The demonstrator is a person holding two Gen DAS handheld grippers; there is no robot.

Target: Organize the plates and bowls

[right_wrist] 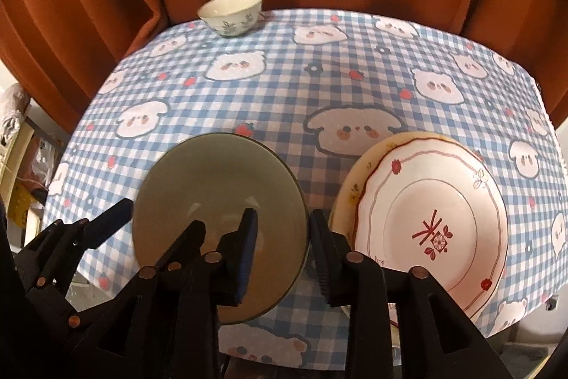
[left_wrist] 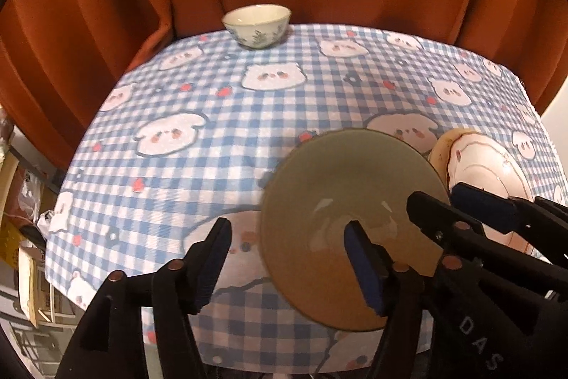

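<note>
Nearest the camera, both grippers work at the green bowl [right_wrist: 220, 229], a plain olive-green dish with a glossy inside, which sits at the near edge of the table [left_wrist: 248, 116] on its blue checked cloth printed with white bears. The right gripper [right_wrist: 284, 251] has its jaws apart and straddling the bowl's right rim, one blue-padded finger inside the bowl and the other outside, not yet pressed together. The left gripper [left_wrist: 287, 258] also stands with jaws apart, its right finger over the bowl's interior and its left finger out over the cloth, gripping nothing. The step in hand looks like picking up this bowl; the next move would call for the right jaws to pinch the rim firmly before any lift, since a glazed wall may slip. Just right of the bowl, close but seemingly not touching, lies a stack of plates [right_wrist: 429, 222]: a white plate with a red flower motif and wavy border on top of a cream one. Far back, at the left of the table's far edge, stands a small white bowl [right_wrist: 231, 12] with green leaf sprigs, likely the green bowl's partner.
</note>
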